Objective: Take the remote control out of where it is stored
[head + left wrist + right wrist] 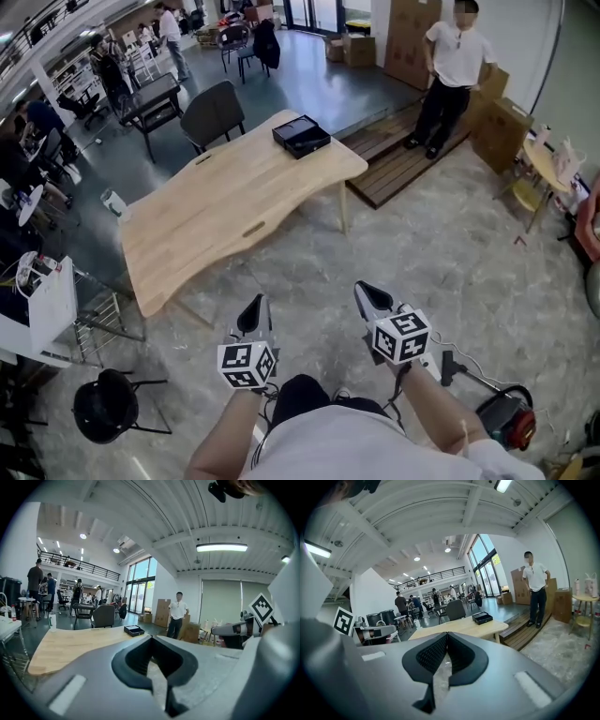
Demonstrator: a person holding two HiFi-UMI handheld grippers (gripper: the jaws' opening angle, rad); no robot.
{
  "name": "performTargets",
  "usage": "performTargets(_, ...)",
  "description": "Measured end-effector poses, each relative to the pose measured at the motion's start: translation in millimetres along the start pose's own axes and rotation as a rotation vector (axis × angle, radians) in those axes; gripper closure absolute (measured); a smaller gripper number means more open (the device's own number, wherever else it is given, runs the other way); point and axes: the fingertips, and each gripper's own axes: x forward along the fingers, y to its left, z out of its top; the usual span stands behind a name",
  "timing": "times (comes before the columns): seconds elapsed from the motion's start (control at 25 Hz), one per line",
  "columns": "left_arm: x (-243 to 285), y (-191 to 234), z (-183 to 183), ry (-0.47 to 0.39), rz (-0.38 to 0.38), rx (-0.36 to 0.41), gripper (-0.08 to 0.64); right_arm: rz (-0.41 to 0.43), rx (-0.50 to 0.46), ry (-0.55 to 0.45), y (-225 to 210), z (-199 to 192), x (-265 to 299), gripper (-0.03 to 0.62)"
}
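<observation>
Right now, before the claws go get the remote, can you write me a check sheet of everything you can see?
Surface: wooden table, bare apart from one box; it stands ahead of both claws, across the stone floor.
Job's things: black box near the table's far corner; remote control not seen.
Clutter: nothing seen on the table besides the box.
Grippers: left claw shut and empty; right claw shut and empty; both held over the floor.
Cables: a dark lead lies on the floor by a red and black machine.
Surroundings: standing person, cardboard boxes, grey chair, black stool.
</observation>
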Motion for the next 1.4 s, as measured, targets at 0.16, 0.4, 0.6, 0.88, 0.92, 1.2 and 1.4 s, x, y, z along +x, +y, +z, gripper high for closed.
performTargets(0.16, 22, 2, 0, 0.018, 0.019, 0.000, 0.560, 0.006, 0.012, 0.015, -21, 4, 20, 0.565)
performTargets(0.4, 87, 19, 12, 0.025, -0.005, -0.001, 0.560, 0.002, -0.001, 0.011, -47, 30, 78, 0.565)
performTargets(0.6, 166, 48, 42, 0.015, -0.057, -0.001, 0.560, -0.022, -0.006, 0.004, -71, 67, 146, 0.565)
performTargets(0.88, 272, 100, 80, 0.019, -0.112, -0.005, 0.560, -0.063, -0.001, 0.002, -103, 118, 245, 0.565)
performTargets(0.92, 285, 106, 82, 0.024, -0.121, -0.006, 0.560, -0.071, -0.001, 0.004, -108, 122, 257, 0.565)
performTargets(1.2, 368, 135, 98, 0.043, -0.165, -0.005, 0.560, -0.101, -0.001, 0.012, -141, 153, 329, 0.565)
performTargets(1.4, 424, 148, 100, 0.056, -0.171, -0.007, 0.560, -0.100, 0.000, 0.009, -171, 170, 376, 0.565)
